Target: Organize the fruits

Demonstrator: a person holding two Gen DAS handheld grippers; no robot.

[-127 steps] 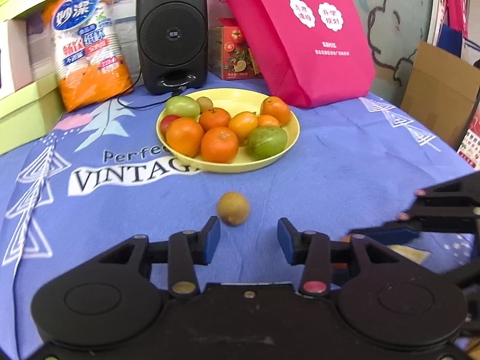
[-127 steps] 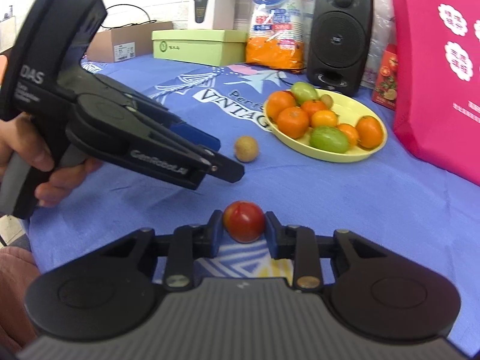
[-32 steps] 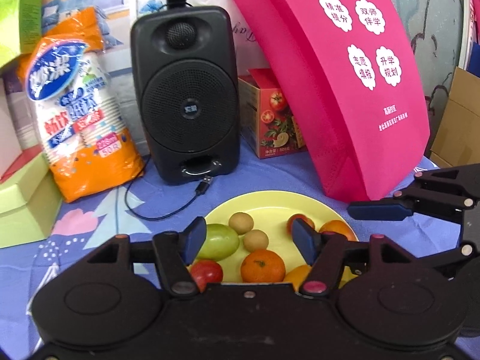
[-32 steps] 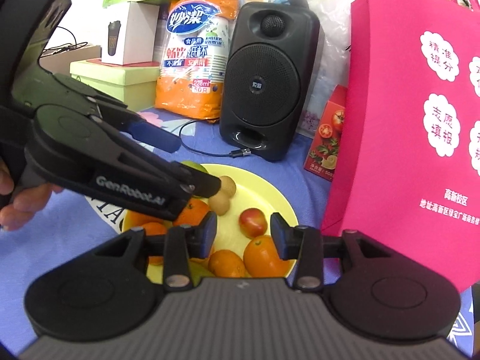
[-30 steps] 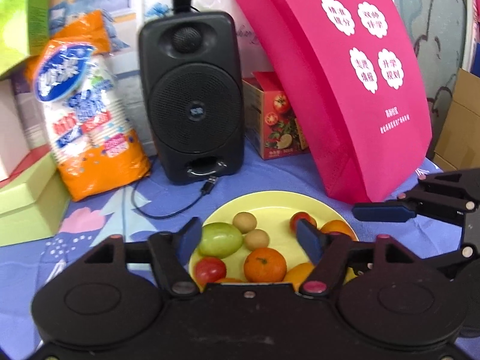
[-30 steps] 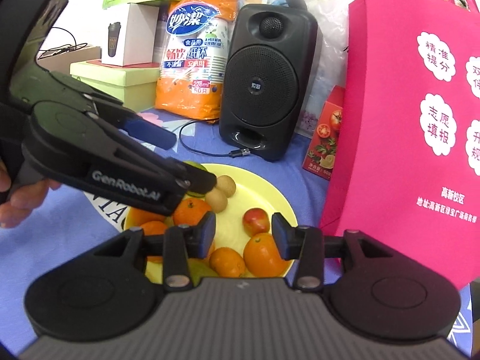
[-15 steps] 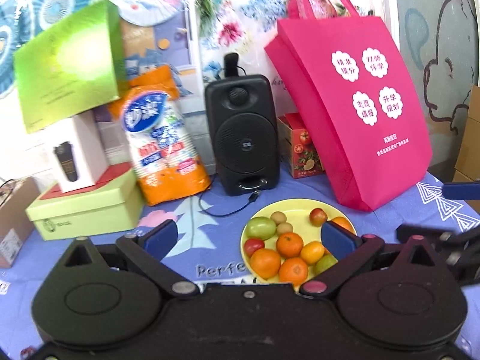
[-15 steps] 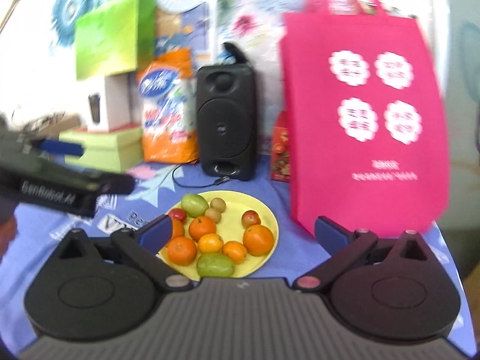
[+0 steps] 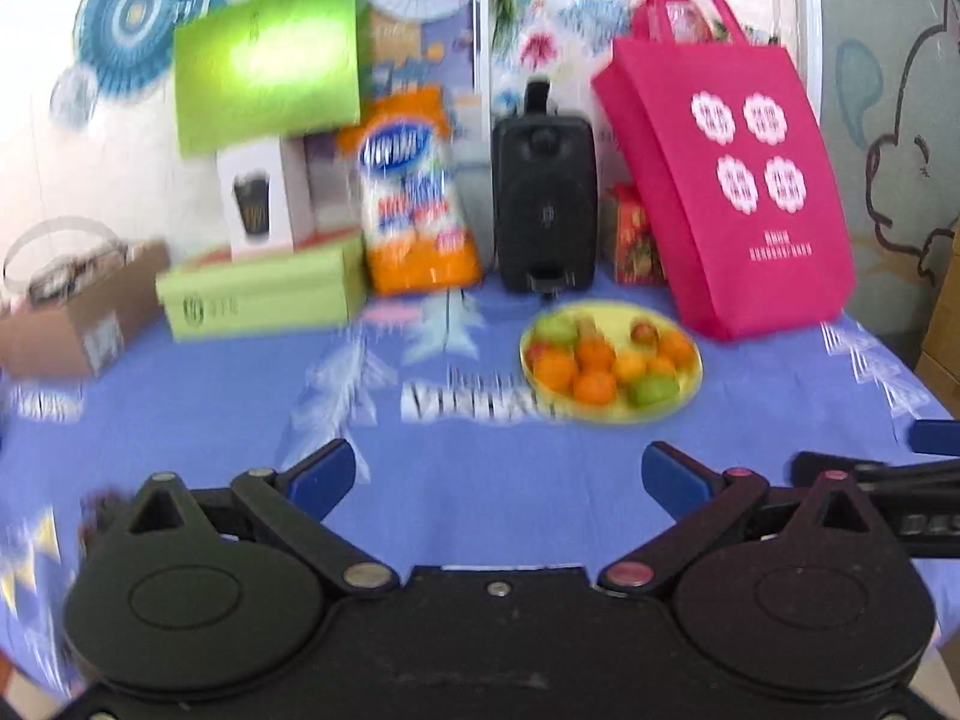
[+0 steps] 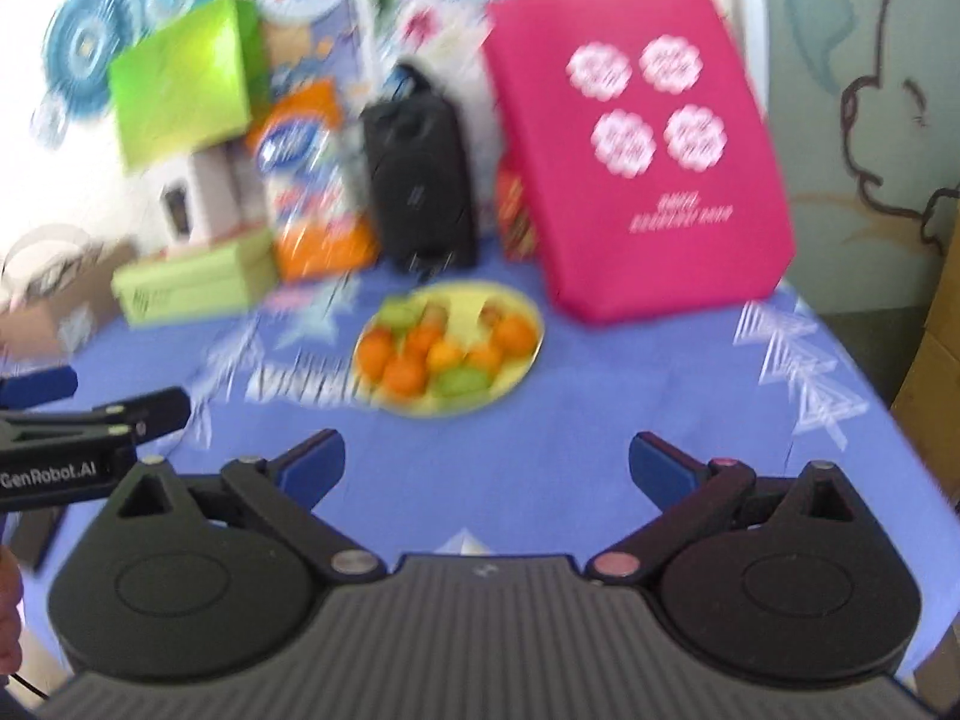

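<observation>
**Both grippers spread wide above the counter, all fruit on the yellow plate**

The left gripper (image 9: 499,474) hangs over the blue cloth of the counter (image 9: 492,498) with its blue-padded jaws spread wide and nothing between them; those jaws have just been opening. The right gripper (image 10: 483,462) is likewise spread wide with only bare cloth between its pads, and its jaws too have just been opening. Each gripper shows at the edge of the other's view, side by side and apart.

The fruits (image 9: 606,363) lie together on the yellow plate (image 9: 690,384), well beyond both grippers: oranges, green fruit at the front and back, and a small red one toward the rear. Motion blur hides finer detail, so an exact count cannot be made.

Just behind the plate stands a black speaker (image 9: 543,198). A pink bag (image 9: 738,192) leans to its right, with a small red box (image 9: 630,237) between them. Left of the speaker sit an orange packet (image 9: 414,204) and a flat green box (image 9: 264,297), with more boxes stacked above.
</observation>
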